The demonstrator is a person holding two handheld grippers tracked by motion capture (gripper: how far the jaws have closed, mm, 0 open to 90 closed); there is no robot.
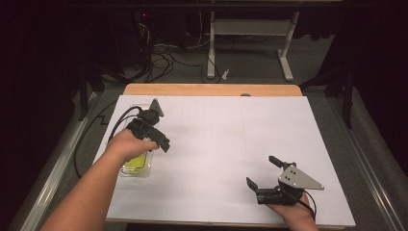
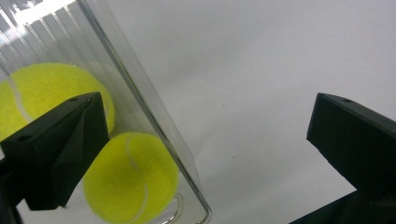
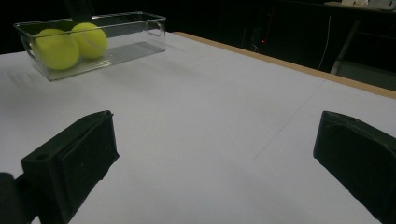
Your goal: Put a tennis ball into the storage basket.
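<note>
left gripper view puts my left gripper (image 2: 205,154) over the clear bin (image 2: 154,121), jaws wide apart, one jaw above the two tennis balls (image 2: 133,177) inside, the other outside the wall. my right gripper (image 1: 269,179) waits near the bench's (image 1: 216,144) front edge, jaws apart and empty. i judge that closing now would pinch the bin wall and tip it, spilling balls.

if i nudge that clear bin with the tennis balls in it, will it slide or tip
The clear bin looks long and low, so it would probably slide on the white table cover rather than tip. Its walls look thin, stiff plastic, likely light. The two tennis balls sit loose at one end and would likely roll along the ribbed floor, shifting the weight.
</note>
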